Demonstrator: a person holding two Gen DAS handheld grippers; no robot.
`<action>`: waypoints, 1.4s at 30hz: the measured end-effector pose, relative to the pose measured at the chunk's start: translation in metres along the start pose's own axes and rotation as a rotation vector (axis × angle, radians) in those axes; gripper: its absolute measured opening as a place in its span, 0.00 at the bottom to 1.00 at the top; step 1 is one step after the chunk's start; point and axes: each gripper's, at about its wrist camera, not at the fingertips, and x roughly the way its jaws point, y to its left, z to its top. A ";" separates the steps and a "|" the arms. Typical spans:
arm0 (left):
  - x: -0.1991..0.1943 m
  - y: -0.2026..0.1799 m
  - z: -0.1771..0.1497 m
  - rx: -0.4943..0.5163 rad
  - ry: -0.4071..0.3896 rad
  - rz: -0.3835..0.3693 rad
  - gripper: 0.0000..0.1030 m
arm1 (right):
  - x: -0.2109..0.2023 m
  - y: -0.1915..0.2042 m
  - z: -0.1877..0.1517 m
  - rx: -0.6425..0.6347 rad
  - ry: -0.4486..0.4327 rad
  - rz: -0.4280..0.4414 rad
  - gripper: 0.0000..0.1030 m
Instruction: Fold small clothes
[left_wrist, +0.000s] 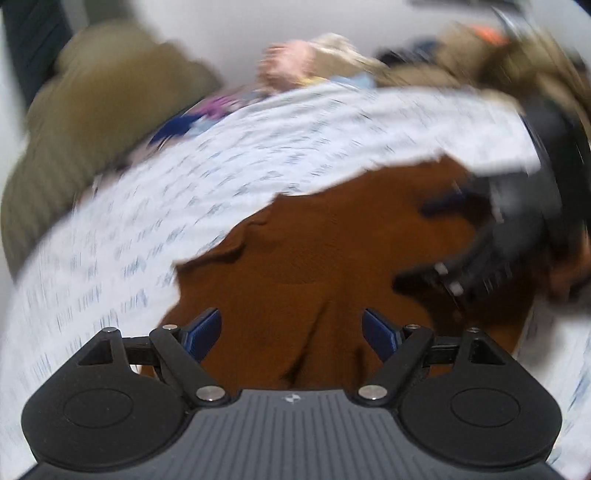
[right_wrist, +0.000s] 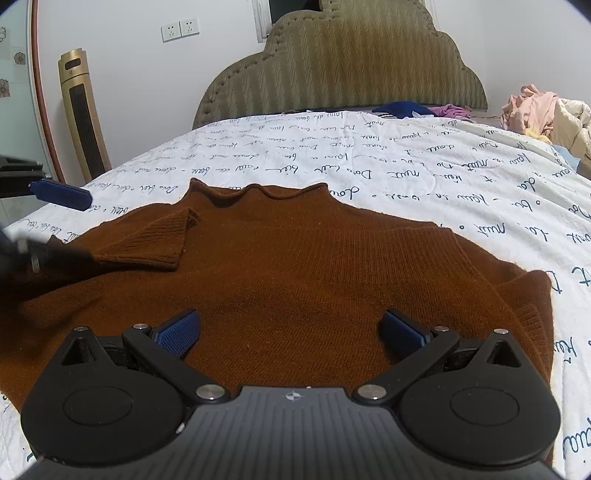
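lying flat on the bed, the brown sweater (left_wrist: 332, 266) fills the middle of the left wrist view, which is very blurry. the left gripper (left_wrist: 291, 332) sits just above the sweater with its jaws wide apart and nothing between them. its blue pads (left_wrist: 205, 330) are clear to see. the white sheet (left_wrist: 147, 221) with dark writing curves around the sweater. the right gripper (left_wrist: 517, 229) shows as a dark smear on the right side, over the sweater. a pile of clothes (left_wrist: 295, 66) lies far back, too blurry to tell apart.

the right wrist view is sharp. the brown sweater (right_wrist: 295, 266) is spread on the white sheet (right_wrist: 406, 166), with its neck pointing away toward the headboard (right_wrist: 343, 70). one sleeve (right_wrist: 159, 240) is folded in across the chest. the right gripper (right_wrist: 291, 332) hovers over the lower part of the sweater, jaws wide open and holding nothing. the left gripper (right_wrist: 55, 221) comes in from the left edge, next to the folded sleeve, with its jaws apart. a gold tower heater (right_wrist: 83, 114) stands by the wall. a pile of clothes (right_wrist: 546, 114) sits at the far right of the bed, well apart from the sweater.
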 end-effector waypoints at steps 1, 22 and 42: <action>0.003 -0.009 0.001 0.060 0.016 0.013 0.69 | 0.000 0.000 0.000 0.000 0.000 0.000 1.00; 0.030 0.094 -0.038 -0.429 0.204 0.370 0.06 | -0.001 0.001 0.003 0.001 0.009 -0.004 1.00; 0.004 0.004 -0.058 -0.592 0.123 0.400 0.13 | -0.027 0.004 -0.021 -0.074 -0.035 -0.259 1.00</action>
